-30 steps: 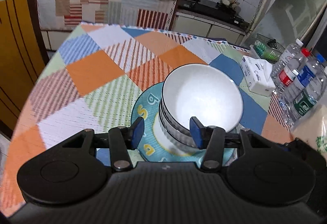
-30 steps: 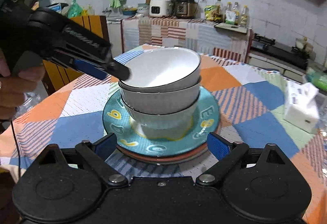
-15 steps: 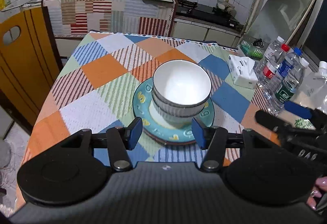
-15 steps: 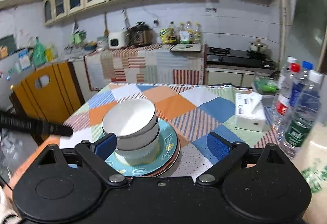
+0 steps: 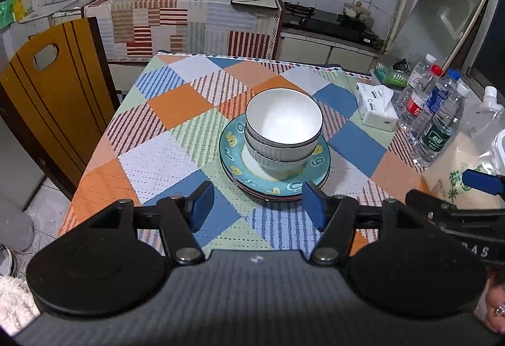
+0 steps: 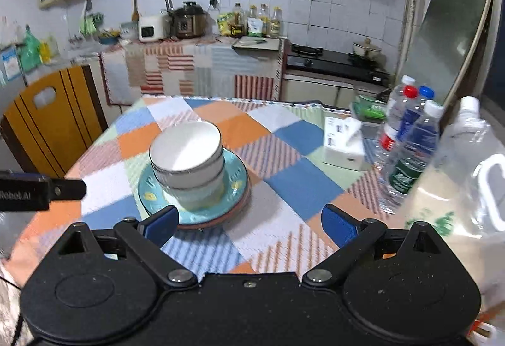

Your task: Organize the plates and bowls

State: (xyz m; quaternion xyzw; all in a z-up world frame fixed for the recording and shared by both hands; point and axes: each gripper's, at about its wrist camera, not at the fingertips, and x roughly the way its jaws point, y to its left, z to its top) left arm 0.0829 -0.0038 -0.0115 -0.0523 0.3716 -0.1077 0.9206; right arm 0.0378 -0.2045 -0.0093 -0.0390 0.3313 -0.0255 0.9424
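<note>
A stack of white ribbed bowls (image 5: pixel 283 131) with dark rims sits on a teal plate (image 5: pixel 274 183) with yellow marks, which lies on other plates on the checked tablecloth. The bowls (image 6: pixel 187 161) and the teal plate (image 6: pixel 235 188) also show in the right wrist view. My left gripper (image 5: pixel 257 208) is open and empty, held back above the table's near edge. My right gripper (image 6: pixel 249 224) is open and empty, pulled back to the right of the stack; one of its fingers (image 5: pixel 483 181) shows in the left wrist view.
A tissue box (image 5: pixel 375 107), several water bottles (image 5: pixel 440 125) and a large plastic bag (image 6: pixel 460 188) stand along the table's right side. A wooden chair (image 5: pixel 50 93) stands at the left. A kitchen counter (image 5: pixel 195 14) with appliances is behind the table.
Both grippers have pulled back and up from the stack. The left gripper's fingers were beside the bowls; now they are apart from them, near the table's edge.
</note>
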